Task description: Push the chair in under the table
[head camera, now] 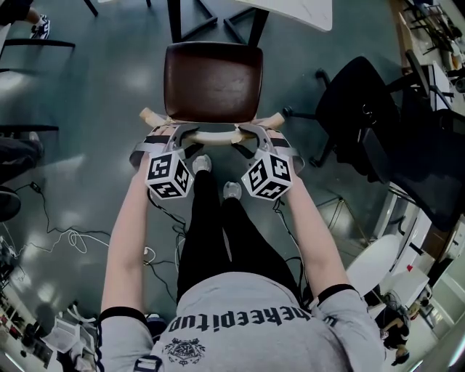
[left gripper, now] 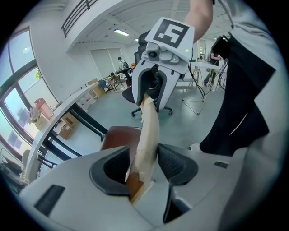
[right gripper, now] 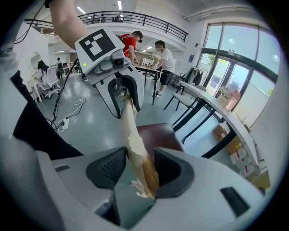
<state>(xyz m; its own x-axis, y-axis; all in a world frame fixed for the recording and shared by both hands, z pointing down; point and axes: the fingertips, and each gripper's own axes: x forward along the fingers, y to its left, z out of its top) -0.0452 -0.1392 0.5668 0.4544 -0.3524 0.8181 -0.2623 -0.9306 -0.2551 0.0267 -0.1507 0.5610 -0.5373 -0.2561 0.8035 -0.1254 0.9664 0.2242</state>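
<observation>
The chair has a dark brown seat [head camera: 213, 80] and a pale wooden backrest rail [head camera: 214, 136]; its front faces the white table [head camera: 290, 11] at the top of the head view. My left gripper [head camera: 182, 136] straddles the rail's left part and my right gripper [head camera: 251, 136] its right part. In the left gripper view the rail [left gripper: 149, 131] runs up between the jaws of the left gripper [left gripper: 143, 169], with a gap at the left pad. In the right gripper view the rail [right gripper: 131, 135] leans on the right pad of the right gripper [right gripper: 140, 167], clear of the left pad. Both are open.
A black office chair [head camera: 378, 123] stands close on the right. Dark table legs [head camera: 185, 22] flank the space ahead of the seat. My shoes [head camera: 202, 163] are just behind the chair. Cables [head camera: 73, 236] lie on the floor at left. People stand at a far table [right gripper: 162, 58].
</observation>
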